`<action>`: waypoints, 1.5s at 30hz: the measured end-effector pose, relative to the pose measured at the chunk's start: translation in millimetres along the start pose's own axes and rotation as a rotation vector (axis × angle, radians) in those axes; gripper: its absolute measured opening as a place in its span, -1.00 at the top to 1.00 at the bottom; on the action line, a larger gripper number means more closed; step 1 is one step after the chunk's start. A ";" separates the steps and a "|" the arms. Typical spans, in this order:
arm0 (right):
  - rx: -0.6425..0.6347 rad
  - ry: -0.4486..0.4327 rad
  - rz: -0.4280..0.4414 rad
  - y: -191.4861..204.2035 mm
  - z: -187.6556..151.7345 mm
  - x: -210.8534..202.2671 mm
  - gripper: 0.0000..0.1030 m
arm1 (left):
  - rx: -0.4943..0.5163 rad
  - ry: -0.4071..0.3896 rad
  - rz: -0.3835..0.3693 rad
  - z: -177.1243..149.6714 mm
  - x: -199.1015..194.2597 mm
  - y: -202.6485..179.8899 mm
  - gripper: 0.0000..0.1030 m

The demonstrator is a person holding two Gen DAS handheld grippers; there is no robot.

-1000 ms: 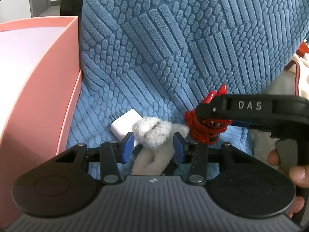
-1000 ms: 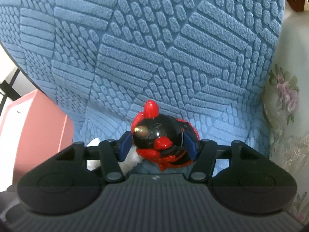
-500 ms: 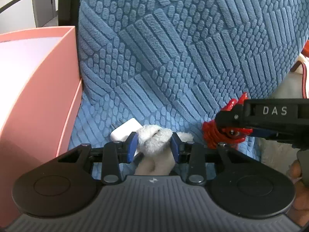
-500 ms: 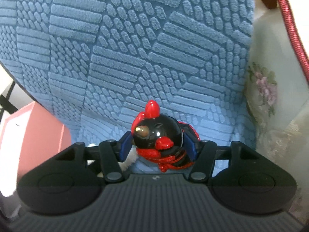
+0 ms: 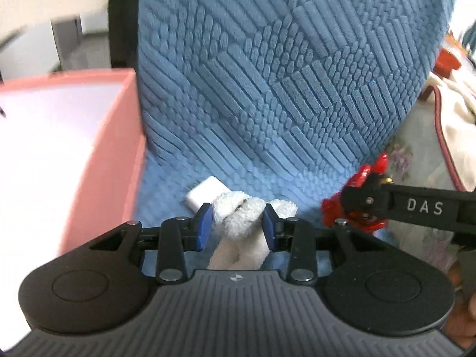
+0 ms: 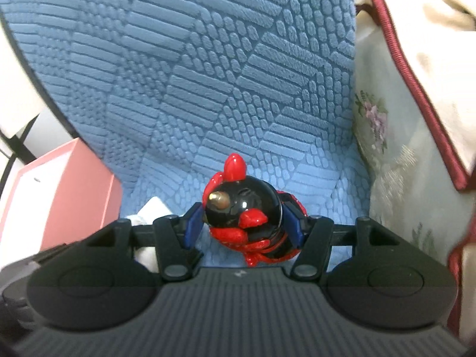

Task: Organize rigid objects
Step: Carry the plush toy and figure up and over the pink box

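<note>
Blue textured cushion [image 5: 282, 89] fills the background, pink box [image 5: 119, 163] at its left edge, floral fabric [image 6: 401, 178] at right. Left gripper [image 5: 237, 223] jaws clamp a white plush toy [image 5: 241, 217], white charger [image 5: 205, 192] just behind; right gripper [image 6: 242, 227] jaws clamp a red-and-black figurine [image 6: 244, 208].

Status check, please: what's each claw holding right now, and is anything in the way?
Left gripper jaws shut on white plush. Right gripper shut on red-black toy. White charger on blue cushion. Nothing blocking pink box.
</note>
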State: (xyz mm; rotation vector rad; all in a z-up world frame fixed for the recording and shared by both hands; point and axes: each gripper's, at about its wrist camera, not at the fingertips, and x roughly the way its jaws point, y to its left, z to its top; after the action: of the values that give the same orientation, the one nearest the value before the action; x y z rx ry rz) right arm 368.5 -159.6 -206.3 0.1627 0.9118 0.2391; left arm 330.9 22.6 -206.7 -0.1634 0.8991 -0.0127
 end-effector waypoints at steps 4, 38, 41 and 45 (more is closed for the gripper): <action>0.005 -0.008 -0.019 -2.7 -15.5 -18.6 -0.16 | -0.010 -0.020 -0.022 0.6 -23.9 5.0 0.20; -0.103 -0.048 0.116 60.7 -54.8 -186.4 -0.16 | -0.104 -0.058 -0.109 -21.2 -211.7 19.0 0.20; -0.135 -0.064 0.145 79.6 -52.6 -195.0 -0.16 | -0.115 -0.071 -0.090 -17.8 -222.8 31.7 0.20; -0.148 -0.071 0.207 106.9 -46.7 -202.2 -0.16 | -0.150 -0.086 -0.064 -12.6 -237.3 60.1 0.20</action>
State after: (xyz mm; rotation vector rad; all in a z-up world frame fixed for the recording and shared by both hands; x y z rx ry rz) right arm 197.8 -110.3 -54.9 0.1278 0.8041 0.4884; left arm 169.8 99.0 -38.5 -0.3302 0.8088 0.0025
